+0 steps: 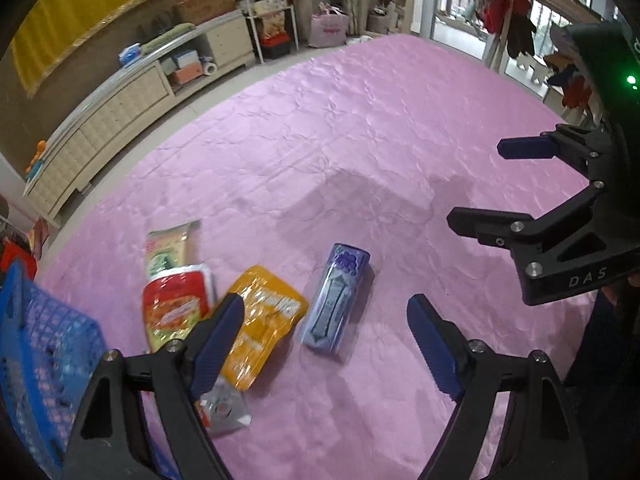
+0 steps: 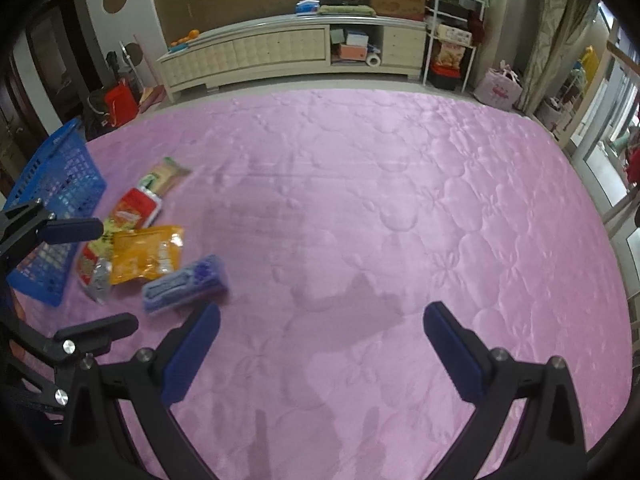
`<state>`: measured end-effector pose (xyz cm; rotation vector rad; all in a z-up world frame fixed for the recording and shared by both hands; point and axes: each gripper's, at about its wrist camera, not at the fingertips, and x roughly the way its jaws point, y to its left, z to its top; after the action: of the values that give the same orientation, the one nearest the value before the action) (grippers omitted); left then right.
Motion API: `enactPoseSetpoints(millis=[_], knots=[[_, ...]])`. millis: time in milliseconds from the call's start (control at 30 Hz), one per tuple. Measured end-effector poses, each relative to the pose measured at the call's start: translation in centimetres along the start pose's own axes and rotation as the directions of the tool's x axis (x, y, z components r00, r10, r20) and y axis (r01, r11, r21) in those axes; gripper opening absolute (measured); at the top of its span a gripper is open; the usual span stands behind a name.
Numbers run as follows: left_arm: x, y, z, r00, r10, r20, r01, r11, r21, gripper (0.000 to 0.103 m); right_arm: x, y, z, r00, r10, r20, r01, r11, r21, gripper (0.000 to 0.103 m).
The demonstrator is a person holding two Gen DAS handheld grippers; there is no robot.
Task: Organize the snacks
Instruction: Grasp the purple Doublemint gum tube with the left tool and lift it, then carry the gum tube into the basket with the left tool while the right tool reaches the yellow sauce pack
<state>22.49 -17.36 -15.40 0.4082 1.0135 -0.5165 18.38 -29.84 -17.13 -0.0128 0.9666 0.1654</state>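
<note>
Several snack packs lie on a pink quilted cover point(image 1: 360, 140): a purple pack point(image 1: 336, 300) point(image 2: 184, 284), an orange pouch point(image 1: 264, 320) point(image 2: 146, 254), a red pack point(image 1: 176, 304) point(image 2: 134, 208), a green-beige pack point(image 1: 168, 248) point(image 2: 164, 174) and a small silver pouch point(image 1: 224, 408) point(image 2: 100, 280). A blue mesh basket point(image 1: 40, 340) point(image 2: 56, 200) stands just left of them. My left gripper point(image 1: 326, 308) point(image 2: 116, 276) hovers open over the purple and orange packs, holding nothing. My right gripper point(image 2: 322, 314) point(image 1: 476, 182) is open and empty over bare cover, right of the pile.
A long cream cabinet point(image 2: 280, 52) runs along the far wall. To its right are a white wire rack point(image 2: 452, 28) and a pink bag point(image 2: 500, 90). Glass doors point(image 2: 616, 152) stand to the right. The cover stretches wide to the right of the snacks.
</note>
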Motion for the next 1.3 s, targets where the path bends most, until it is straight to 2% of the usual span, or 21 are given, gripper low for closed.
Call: enactPoseSetpoints(millis=[67, 133, 233, 433, 667, 800, 933, 1033, 1300], knots=[[1.1, -0.2, 0.4, 1.000, -0.019, -0.024, 0.019, 1.000, 0.012, 0.071, 0.5, -0.8, -0.1, 1.000, -0.011, -0.010, 0.012, 1.000, 0.018, 0.103], [2.5, -0.1, 0.6, 0.998, -0.036, -0.058, 0.037, 0.999, 0.013, 0.055, 0.7, -1.1, -0.1, 1.000, 0.006, -0.018, -0.006, 1.000, 0.027, 0.103], [4.5, -0.2, 1.1, 0.992, -0.061, -0.109, 0.062, 0.998, 0.004, 0.039, 0.9, -1.3, -0.1, 1.000, 0.001, -0.016, -0.001, 1.000, 0.020, 0.103], [6.1, -0.6, 1.1, 0.988, -0.054, -0.147, 0.053, 0.999, -0.008, 0.037, 1.5, -1.4, -0.2, 0.999, 0.008, -0.035, -0.008, 1.000, 0.018, 0.103], [6.1, -1.1, 1.0, 0.991, -0.047, -0.129, 0.040, 0.998, -0.050, 0.032, 1.8, -1.0, -0.3, 0.999, 0.024, -0.048, -0.023, 1.000, 0.019, 0.103], [5.3, -0.4, -0.3, 0.994, -0.035, -0.107, 0.023, 0.994, -0.107, 0.029, 2.0, -0.5, -0.3, 0.998, 0.039, -0.057, -0.039, 0.999, 0.016, 0.103], [3.4, 0.7, -1.6, 0.998, -0.014, -0.056, 0.004, 0.987, -0.162, 0.029, 2.3, 1.0, -0.4, 0.997, 0.049, -0.065, -0.051, 0.998, -0.030, 0.103], [1.1, 1.2, -2.6, 0.999, 0.044, -0.018, -0.046, 0.987, -0.156, 0.029, 2.7, 2.0, -0.5, 0.995, 0.056, -0.077, -0.060, 0.997, -0.050, 0.103], [-3.6, 4.5, -4.4, 0.992, 0.120, 0.046, -0.108, 0.973, -0.204, 0.029, 3.8, 5.6, 1.5, 0.968, 0.200, -0.154, -0.204, 0.979, -0.014, 0.103]])
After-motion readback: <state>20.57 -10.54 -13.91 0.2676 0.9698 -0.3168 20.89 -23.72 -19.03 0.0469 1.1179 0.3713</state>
